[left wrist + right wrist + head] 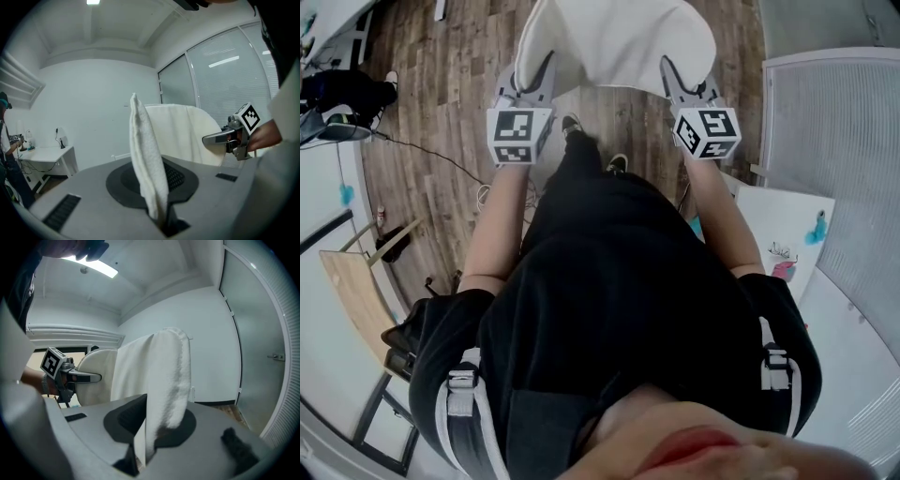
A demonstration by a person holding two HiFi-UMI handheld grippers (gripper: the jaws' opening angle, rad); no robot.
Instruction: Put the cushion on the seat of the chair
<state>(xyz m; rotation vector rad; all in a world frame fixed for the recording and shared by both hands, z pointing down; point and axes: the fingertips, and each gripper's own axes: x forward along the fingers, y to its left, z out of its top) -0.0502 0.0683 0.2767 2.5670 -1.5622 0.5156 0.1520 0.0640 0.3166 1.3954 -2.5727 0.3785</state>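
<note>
Floor: wood planks (441, 94) lie below you, with a dark cable (422, 150) trailing across them at your left.
Cushion: the white cushion (614, 42) hangs in the air in front of you, above the floor, spread between your two grippers.
Left gripper (539, 80): clenched on the cushion's left side; a thin fold of it stands up from between the jaws.
Right gripper (675, 80): clenched on the cushion's right side; a thicker fold rises from its jaws.
Cubes: the left cube (520, 136) and right cube (708, 131) face up at you.
</note>
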